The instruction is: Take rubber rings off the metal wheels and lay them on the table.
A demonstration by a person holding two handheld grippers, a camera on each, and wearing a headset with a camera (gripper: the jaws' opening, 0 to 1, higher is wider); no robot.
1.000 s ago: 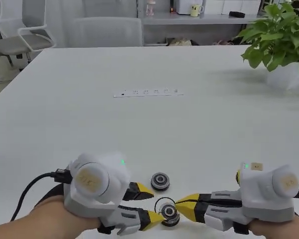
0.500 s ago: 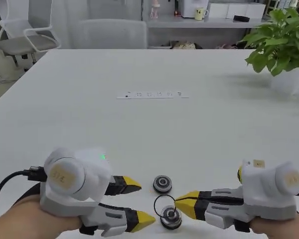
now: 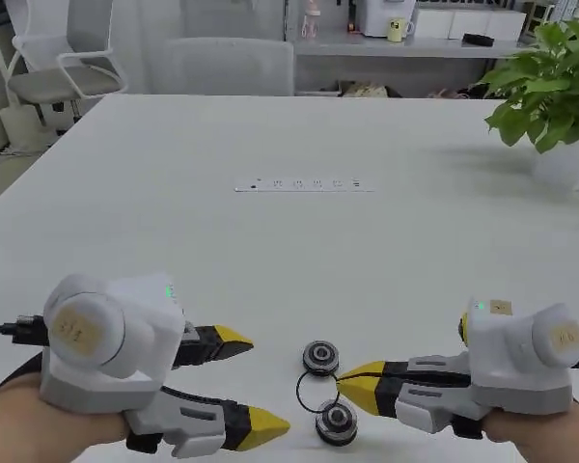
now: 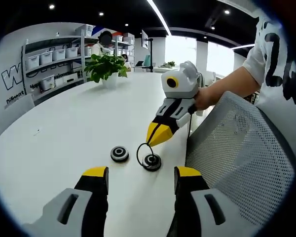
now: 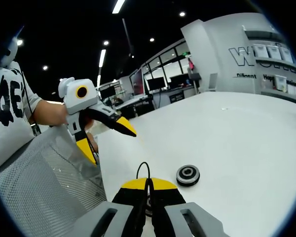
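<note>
At the near edge of the white table [image 3: 415, 251] a small round metal wheel [image 3: 335, 422] is seen. Just beyond it, a thin black rubber ring [image 3: 299, 391] is pinched in the clenched right gripper [image 3: 347, 383]. The left gripper [image 3: 259, 380] is released, jaws apart. A second metal wheel [image 3: 320, 356] lies just behind.

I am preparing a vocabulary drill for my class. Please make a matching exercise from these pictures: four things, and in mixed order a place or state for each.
Things
1. left tool
2. right tool
3. rubber ring
4. potted plant

Places or states
A. at the far right of the table
B. shut on a thin black loop
C. open, holding nothing
D. pinched between yellow tips, beside the nearer metal wheel

Pairs: 1-C, 2-B, 3-D, 4-A
</note>
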